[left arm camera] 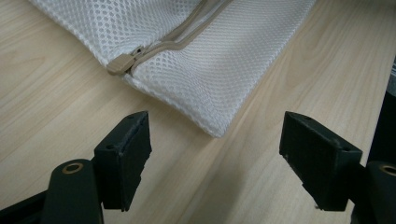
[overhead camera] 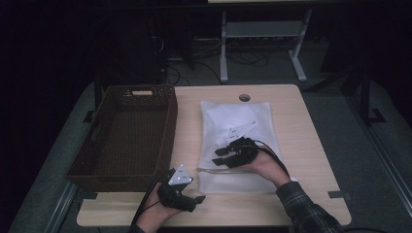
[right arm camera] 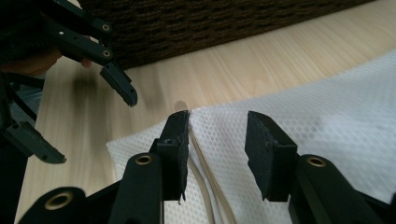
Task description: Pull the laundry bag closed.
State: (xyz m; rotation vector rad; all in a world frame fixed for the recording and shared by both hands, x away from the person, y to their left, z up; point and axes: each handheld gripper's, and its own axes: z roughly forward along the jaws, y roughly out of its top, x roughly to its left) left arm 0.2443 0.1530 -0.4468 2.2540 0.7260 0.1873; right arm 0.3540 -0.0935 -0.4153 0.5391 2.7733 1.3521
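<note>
While the white mesh bag (overhead camera: 236, 145) is lying flat on the table (overhead camera: 311, 145) beside the wicker basket (overhead camera: 127, 136), the right claw (right arm camera: 217, 149) is hovering part-open over its zipper (left arm camera: 122, 64), gripping nothing; the left claw (left arm camera: 215, 158) is standing wide and empty, best pinning the near corner first.

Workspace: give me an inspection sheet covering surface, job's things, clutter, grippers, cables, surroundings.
Surface: light wooden table, round hole at far edge.
Job's things: white mesh bag lying flat, its beige zipper near the corner; brown woven basket beside it, nothing seen inside.
Clutter: nothing seen.
Grippers: left gripper open, short of the bag's corner, fingers holding nothing; right gripper open over the bag, astride the zipper line.
Cables: one trails from each gripper; more on the floor behind.
Surroundings: dark room, metal frame legs beyond the table.
</note>
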